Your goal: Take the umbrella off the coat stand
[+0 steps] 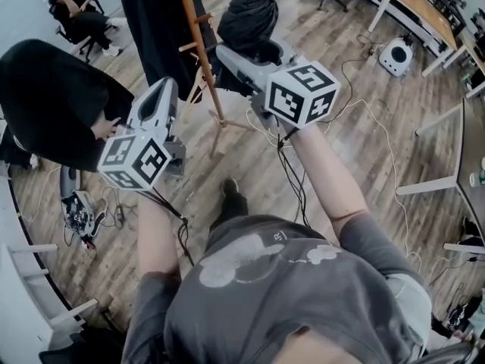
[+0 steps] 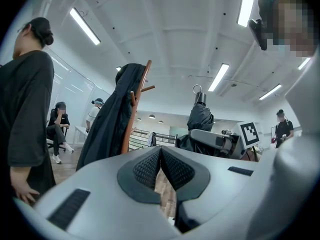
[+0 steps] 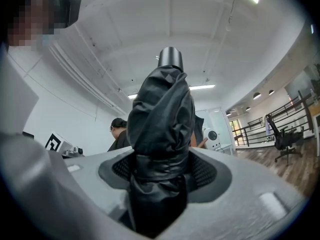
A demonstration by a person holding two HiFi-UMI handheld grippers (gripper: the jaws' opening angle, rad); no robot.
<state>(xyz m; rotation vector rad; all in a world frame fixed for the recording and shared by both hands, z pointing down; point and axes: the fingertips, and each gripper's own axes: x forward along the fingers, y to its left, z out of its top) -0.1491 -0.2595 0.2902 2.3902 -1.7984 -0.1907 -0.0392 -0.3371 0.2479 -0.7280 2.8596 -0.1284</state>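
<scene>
- Black folded fabric umbrella [image 3: 160, 109] sits upright between the jaws of the right gripper [image 3: 161, 171], whose ribbed pads press on its strapped lower part from both sides.
- In the left gripper view, the umbrella is right of the reddish-brown wooden coat stand [image 2: 131, 126] and apart from it.
- Left gripper [image 2: 160, 153], nearer and to the left, holds nothing; its pad tips meet.

The umbrella [image 3: 160, 124] is black, the coat stand [image 1: 200, 48] reddish-brown wood.
</scene>
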